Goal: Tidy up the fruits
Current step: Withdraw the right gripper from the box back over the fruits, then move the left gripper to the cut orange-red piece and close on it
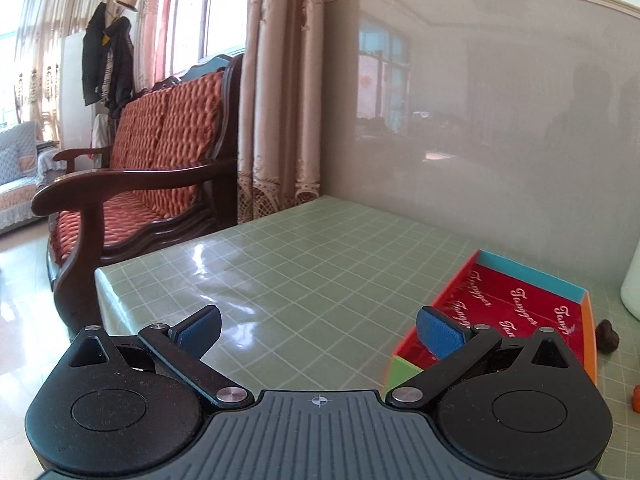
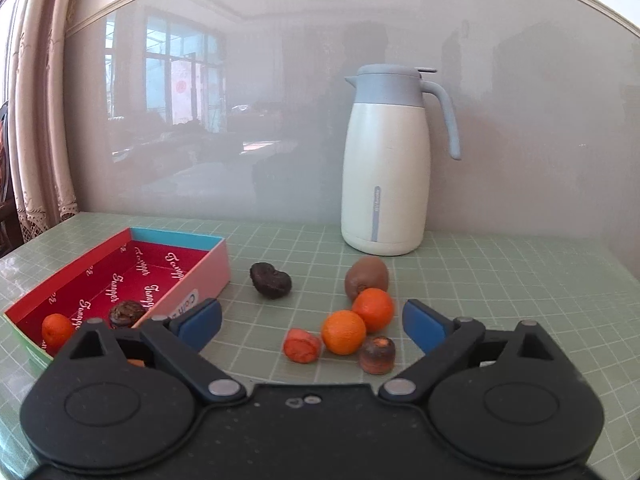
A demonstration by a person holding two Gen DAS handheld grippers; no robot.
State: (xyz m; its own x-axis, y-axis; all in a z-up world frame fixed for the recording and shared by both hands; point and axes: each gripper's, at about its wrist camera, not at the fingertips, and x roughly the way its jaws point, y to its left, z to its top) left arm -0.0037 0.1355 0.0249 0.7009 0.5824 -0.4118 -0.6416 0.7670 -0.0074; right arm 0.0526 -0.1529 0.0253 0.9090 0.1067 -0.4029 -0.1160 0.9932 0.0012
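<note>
Tabletop (image 2: 500, 272) with green grid cover, glossy grey wall panel behind. Right tool (image 2: 312, 320) spread wide, nothing between its blue pads (image 2: 200, 320), hovering low over the loose fruit. Left tool (image 1: 318, 330) also wide apart, holding nothing, aimed at bare grid with the box at its right side.

Box (image 2: 218, 264): shallow, red lining with script lettering, blue far wall, pink right wall, sits left of the fruit pile in the right wrist view. Inside it, near end: small orange (image 2: 56, 330) and dark wrinkled fruit (image 2: 126, 312), close together but whether they touch is unclear. Something orange shows under the right tool's left linkage, too hidden to name.

Loose on tabletop right of box: dark heart-shaped fruit (image 2: 270, 280) alone, just off the box corner. Kiwi (image 2: 366, 276) farther back, near the jug. Two oranges in front of it, rear orange (image 2: 374, 308) touching kiwi, front orange (image 2: 344, 332) touching the rear one. Red-orange cut piece (image 2: 302, 344) just left of front orange, brown stub with orange top (image 2: 376, 354) just right of it.

White jug with grey-blue lid and handle (image 2: 386, 168) upright at the wall, behind the kiwi.

Left wrist view: box (image 1: 532, 276) seen from other side, dark fruit (image 1: 607, 337) just past its orange wall; wooden armchair with red cushions (image 1: 160, 152) and curtains (image 1: 280, 92) beyond tabletop edge
</note>
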